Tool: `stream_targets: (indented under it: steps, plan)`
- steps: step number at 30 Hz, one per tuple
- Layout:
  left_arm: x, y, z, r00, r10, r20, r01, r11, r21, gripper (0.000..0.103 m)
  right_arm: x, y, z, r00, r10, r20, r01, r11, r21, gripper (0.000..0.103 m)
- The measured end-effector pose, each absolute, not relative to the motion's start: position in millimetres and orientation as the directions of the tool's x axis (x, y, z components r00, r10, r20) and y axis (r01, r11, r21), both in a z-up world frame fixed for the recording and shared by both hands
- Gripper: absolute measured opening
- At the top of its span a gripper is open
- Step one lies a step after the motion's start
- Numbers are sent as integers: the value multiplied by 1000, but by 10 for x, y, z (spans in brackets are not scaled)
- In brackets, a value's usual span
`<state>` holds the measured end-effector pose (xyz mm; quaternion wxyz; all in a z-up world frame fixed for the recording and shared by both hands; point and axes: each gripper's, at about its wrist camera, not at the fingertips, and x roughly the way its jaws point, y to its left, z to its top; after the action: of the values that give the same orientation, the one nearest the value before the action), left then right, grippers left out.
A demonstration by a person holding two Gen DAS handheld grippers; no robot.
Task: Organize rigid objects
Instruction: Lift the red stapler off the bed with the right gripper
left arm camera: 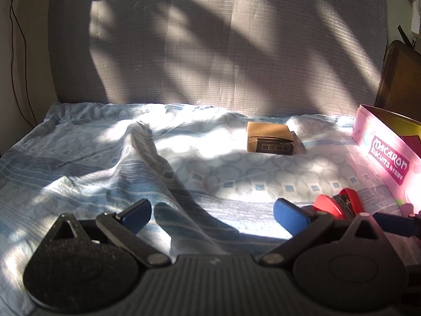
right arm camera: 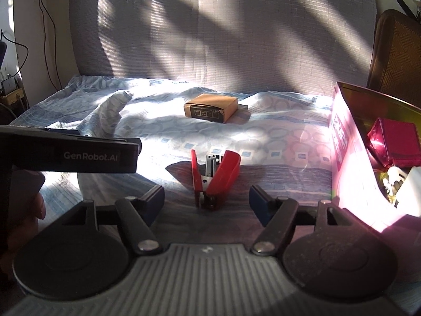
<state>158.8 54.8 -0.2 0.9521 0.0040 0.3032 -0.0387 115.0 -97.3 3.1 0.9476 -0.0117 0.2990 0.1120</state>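
A red stapler (right arm camera: 214,177) lies on the blue patterned sheet, its arms spread apart, just ahead of my right gripper (right arm camera: 208,205). That gripper is open, and its blue pads (right arm camera: 155,201) stand to either side of the stapler's hinge end without touching it. From the left wrist view the stapler (left arm camera: 339,204) sits low at the right, past the right pad of my left gripper (left arm camera: 211,214), which is open over bare sheet. A small brown cardboard box (right arm camera: 210,108) (left arm camera: 271,138) rests farther back. At the right stands a pink open box (right arm camera: 342,152) (left arm camera: 386,160) holding a dark red item (right arm camera: 394,144).
A ridge of bunched sheet (left arm camera: 147,158) runs from the back toward the left gripper. A grey woven backrest (right arm camera: 223,31) closes off the far side. A brown wicker chair (right arm camera: 394,58) stands behind the pink box. The left gripper's black body (right arm camera: 71,155) crosses the right wrist view.
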Motion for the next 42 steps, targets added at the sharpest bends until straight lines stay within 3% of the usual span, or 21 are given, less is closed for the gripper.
stream_targets:
  steps: [5, 33, 36, 38, 42]
  plan:
    - [1587, 543, -4, 812, -72, -579, 77, 997, -15, 103, 1137, -996, 38, 798, 216, -562, -224, 973, 57, 78]
    - [1591, 504, -15, 811, -73, -580, 91, 996, 2, 103, 1143, -983, 44, 793, 225, -566, -228, 971, 67, 76]
    - [1590, 502, -16, 811, -74, -580, 92, 996, 2, 102, 1171, -980, 26, 782, 221, -582, -226, 972, 67, 54]
    - [1591, 501, -18, 811, -75, -581, 93, 996, 1, 102, 1167, -993, 28, 787, 217, -578, -219, 973, 68, 32]
    - [1603, 524, -14, 810, -93, -579, 101, 995, -19, 102, 1162, -1036, 28, 783, 236, -575, -222, 970, 96, 31]
